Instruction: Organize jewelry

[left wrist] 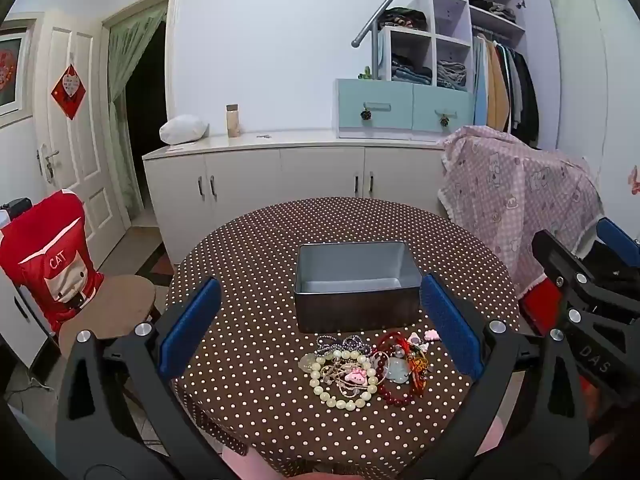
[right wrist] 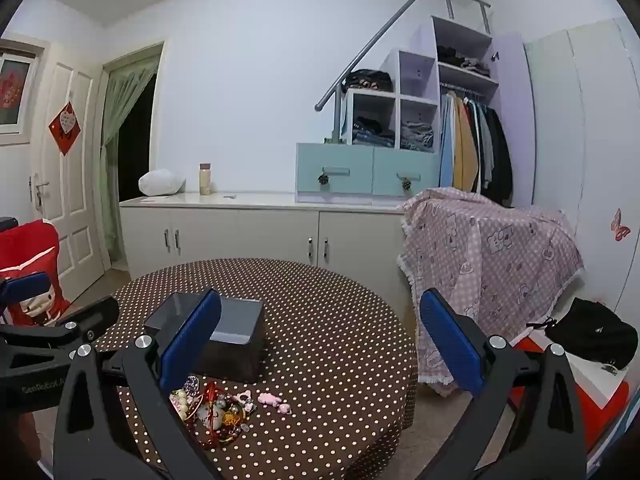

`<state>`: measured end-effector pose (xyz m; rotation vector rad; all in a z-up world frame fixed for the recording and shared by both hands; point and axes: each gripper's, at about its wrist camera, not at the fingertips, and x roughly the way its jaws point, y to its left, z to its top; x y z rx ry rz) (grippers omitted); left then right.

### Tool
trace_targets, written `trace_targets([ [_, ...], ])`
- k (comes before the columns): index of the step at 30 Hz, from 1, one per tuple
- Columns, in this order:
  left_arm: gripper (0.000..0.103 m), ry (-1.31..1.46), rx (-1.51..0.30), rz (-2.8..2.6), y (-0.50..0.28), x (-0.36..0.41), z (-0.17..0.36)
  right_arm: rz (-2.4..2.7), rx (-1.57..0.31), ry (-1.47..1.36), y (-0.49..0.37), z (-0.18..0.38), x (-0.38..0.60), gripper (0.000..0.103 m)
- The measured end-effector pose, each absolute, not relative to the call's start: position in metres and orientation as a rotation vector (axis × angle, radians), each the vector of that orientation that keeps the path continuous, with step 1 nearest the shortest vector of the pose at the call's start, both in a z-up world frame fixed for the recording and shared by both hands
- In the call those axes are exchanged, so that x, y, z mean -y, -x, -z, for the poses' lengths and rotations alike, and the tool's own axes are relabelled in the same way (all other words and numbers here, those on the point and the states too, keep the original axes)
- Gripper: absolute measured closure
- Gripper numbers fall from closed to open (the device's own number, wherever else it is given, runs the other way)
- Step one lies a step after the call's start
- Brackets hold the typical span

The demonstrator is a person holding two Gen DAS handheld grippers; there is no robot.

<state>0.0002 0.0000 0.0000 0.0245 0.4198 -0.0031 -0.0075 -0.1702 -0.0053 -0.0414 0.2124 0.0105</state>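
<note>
Jewelry pile (left wrist: 360, 368): tangled bead bracelets and charms, near edge of round table (left wrist: 248, 248) under brown polka-dot cloth, just in front of open grey tin box (left wrist: 354, 292). Room, left to right: red-covered chair (left wrist: 52, 264), white cabinets (left wrist: 280, 172), open wardrobe (left wrist: 500, 80). Left gripper (left wrist: 320, 328) raised, jaws wide, empty. Right gripper (right wrist: 320, 344) likewise wide, empty.

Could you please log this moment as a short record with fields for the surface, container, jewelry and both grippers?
surface: round table under a brown polka-dot cloth
container: grey metal box, open, nothing visible inside
jewelry: tangled pile in front of the box, on the cloth; includes a pale bead bracelet and a dark red bead bracelet
left gripper: open, holding nothing, above the pile
right gripper: open, holding nothing, to the pile's right
progress: no piece in the box yet
</note>
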Motion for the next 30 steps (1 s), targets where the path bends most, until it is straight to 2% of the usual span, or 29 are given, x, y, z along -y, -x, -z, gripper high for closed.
trace_targets([
  [11, 0.006, -0.024, -0.381, -0.026, 0.011, 0.005, 0.019, -0.016, -0.238, 0.034, 0.001, 0.010, 0.166, 0.007],
  [30, 0.006, -0.018, -0.383, 0.020, 0.002, 0.000, 0.006, 0.052, -0.248, 0.023, 0.007, 0.003, 0.164, 0.007],
])
